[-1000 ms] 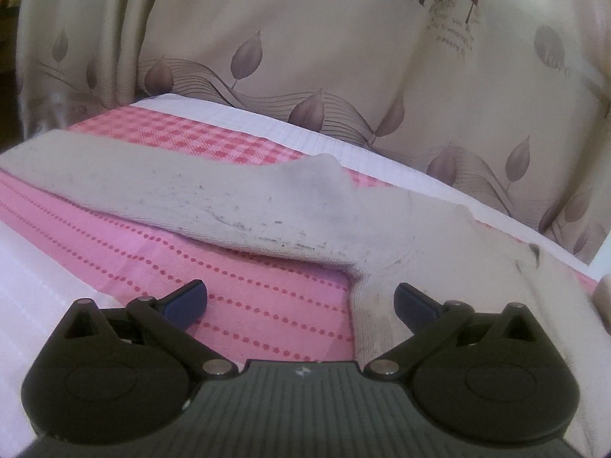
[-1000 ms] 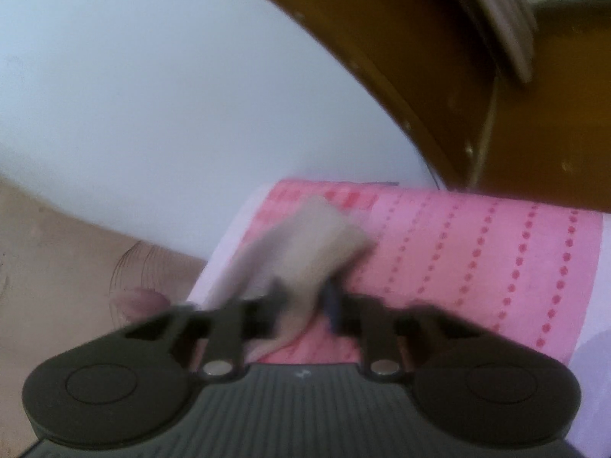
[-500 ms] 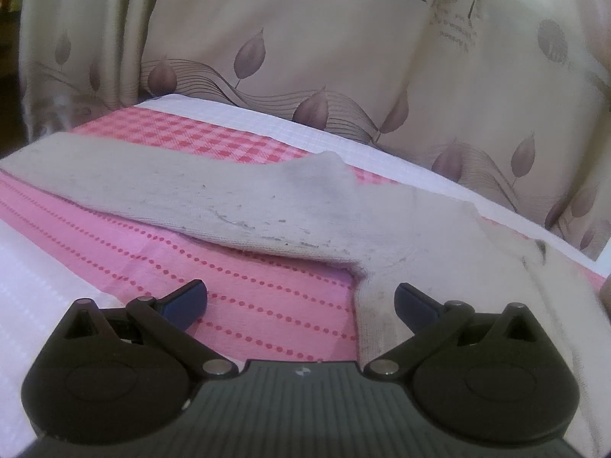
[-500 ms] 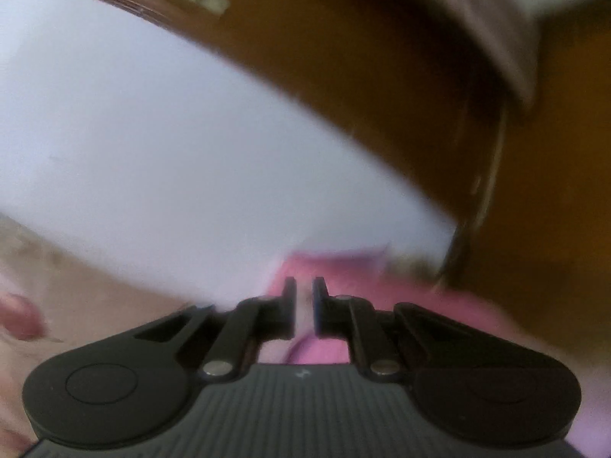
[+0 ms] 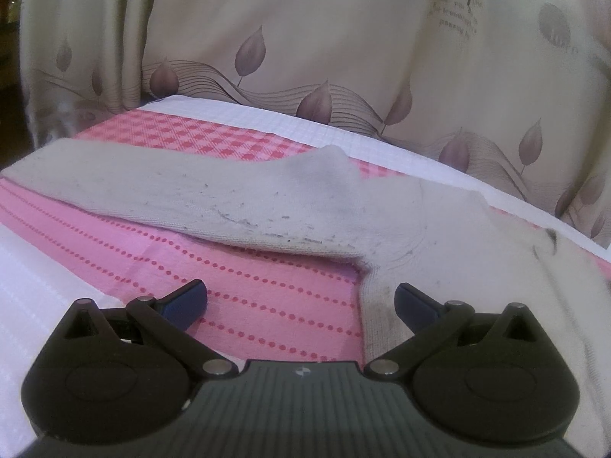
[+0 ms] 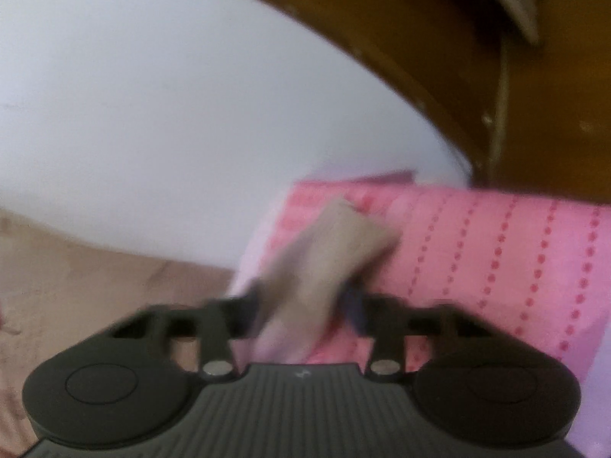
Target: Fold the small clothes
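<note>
- My left claw point(image 5: 299, 297) stands wide open, its two blue-tipped fingers point(image 5: 187, 297) well apart and gripping nothing.
- It hovers low over the pink dotted cloth point(image 5: 248, 278) that covers the desk; the left finger is above bare cloth, and the right finger lies over the ribbed edge of the sock point(image 5: 305, 210).
- The sock is a long, greyish-white one, soiled with dark specks, lying flat across the pink cloth from the far left to the near right, with its heel poking up as a small peak near the middle.
- Past the sock the cloth turns to a pink check band point(image 5: 183, 133), then a white woven strip point(image 5: 267, 114), and behind that hangs a beige curtain point(image 5: 324, 30) printed with leaves and some lettering.
- My right claw point(image 6: 305, 305) has just been closing, and its jaws now pinch one end of the beige-grey sock point(image 6: 332, 244), which stands up out of the grip and leans toward the right.
- This view is blurred, so I cannot tell just how much of the fabric sits between the pads.
- Under the right claw is the same pink dotted cloth point(image 6: 496, 252); beyond it are a white wall point(image 6: 172, 95) and a brown wooden frame point(image 6: 439, 38).
</note>
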Tool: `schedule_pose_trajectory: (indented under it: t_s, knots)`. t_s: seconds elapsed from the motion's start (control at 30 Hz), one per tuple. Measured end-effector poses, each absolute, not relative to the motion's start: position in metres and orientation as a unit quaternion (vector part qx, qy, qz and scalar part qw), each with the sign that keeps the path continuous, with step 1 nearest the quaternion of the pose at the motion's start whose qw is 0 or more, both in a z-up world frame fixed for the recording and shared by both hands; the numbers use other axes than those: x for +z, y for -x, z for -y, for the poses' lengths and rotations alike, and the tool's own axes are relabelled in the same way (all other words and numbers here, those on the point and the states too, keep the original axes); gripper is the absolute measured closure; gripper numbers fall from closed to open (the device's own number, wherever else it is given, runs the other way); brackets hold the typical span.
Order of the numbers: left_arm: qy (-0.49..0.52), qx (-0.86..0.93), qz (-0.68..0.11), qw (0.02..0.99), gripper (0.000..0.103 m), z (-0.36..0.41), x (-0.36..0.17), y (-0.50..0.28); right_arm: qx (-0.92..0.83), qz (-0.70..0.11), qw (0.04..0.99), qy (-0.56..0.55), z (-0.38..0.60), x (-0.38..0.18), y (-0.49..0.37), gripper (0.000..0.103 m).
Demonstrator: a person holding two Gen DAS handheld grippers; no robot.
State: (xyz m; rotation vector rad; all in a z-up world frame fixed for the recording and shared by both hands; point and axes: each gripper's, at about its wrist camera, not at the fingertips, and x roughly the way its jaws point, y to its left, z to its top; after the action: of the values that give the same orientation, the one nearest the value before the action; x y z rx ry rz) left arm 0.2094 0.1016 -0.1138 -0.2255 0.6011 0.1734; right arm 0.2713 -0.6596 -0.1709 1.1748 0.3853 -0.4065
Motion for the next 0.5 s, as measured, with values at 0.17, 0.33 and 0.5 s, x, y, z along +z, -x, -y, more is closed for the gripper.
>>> schedule_pose_trajectory:
  t_s: [0.17, 0.33, 0.5]
  knots:
    - [0.108, 0.086, -0.297, 0.945, 0.000, -0.101, -0.114, -0.210, -0.199, -0.173, 0.823, -0.503, 0.665, -0.162, -0.258, 0.096]
    - [0.111, 0.084, -0.295, 0.945, 0.000, -0.102, -0.114, -0.209, -0.238, -0.132, 0.847, -0.456, 0.697, -0.122, -0.195, 0.096]
    - [0.113, 0.085, -0.294, 0.945, 0.000, -0.102, -0.114, -0.208, -0.275, -0.180, 0.830, -0.450, 0.727, -0.139, -0.154, 0.095]
